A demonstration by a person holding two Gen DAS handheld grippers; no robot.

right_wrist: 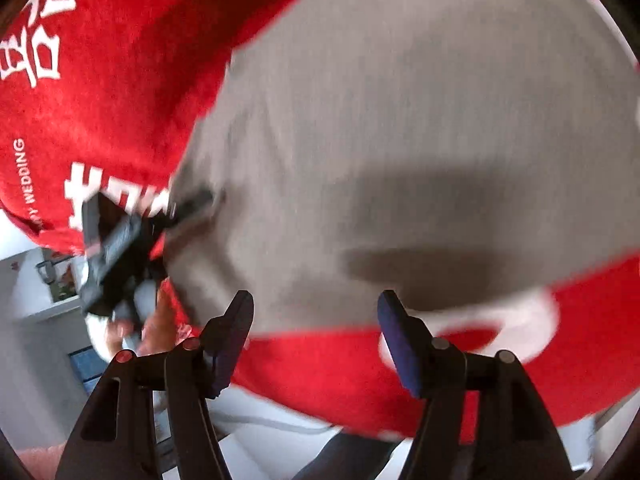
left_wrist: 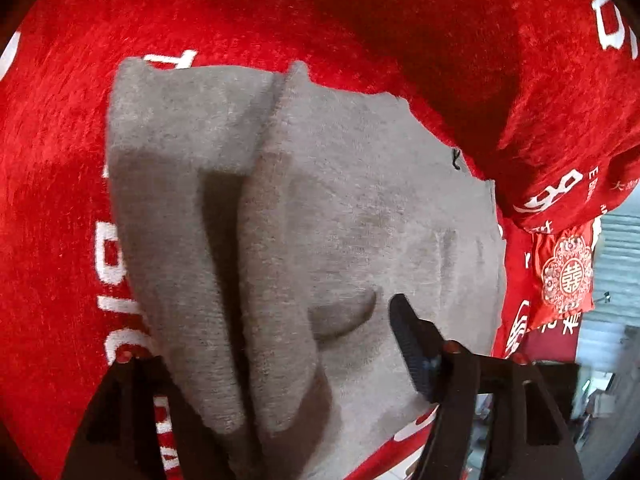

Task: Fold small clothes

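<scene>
A grey knit garment (left_wrist: 360, 200) lies on the red cloth (left_wrist: 280, 12), with its left part gathered into two raised folds. My left gripper (left_wrist: 280, 340) straddles those folds. Its right finger (left_wrist: 408, 340) stands clear of the fabric and its left finger is hidden under the cloth. In the blurred right wrist view the garment (right_wrist: 400, 120) fills the frame. My right gripper (right_wrist: 316, 336) hangs open over its near edge with nothing between the fingers. The left gripper (right_wrist: 112, 248) and a hand (right_wrist: 152, 328) show at the garment's left corner.
The red cloth (right_wrist: 100, 100) carries white characters and drapes over the table's edges. A red patterned cloth (left_wrist: 568, 276) hangs at the right, with the room beyond it. Below the near edge are pale floor and a person's dark trouser leg (right_wrist: 352, 456).
</scene>
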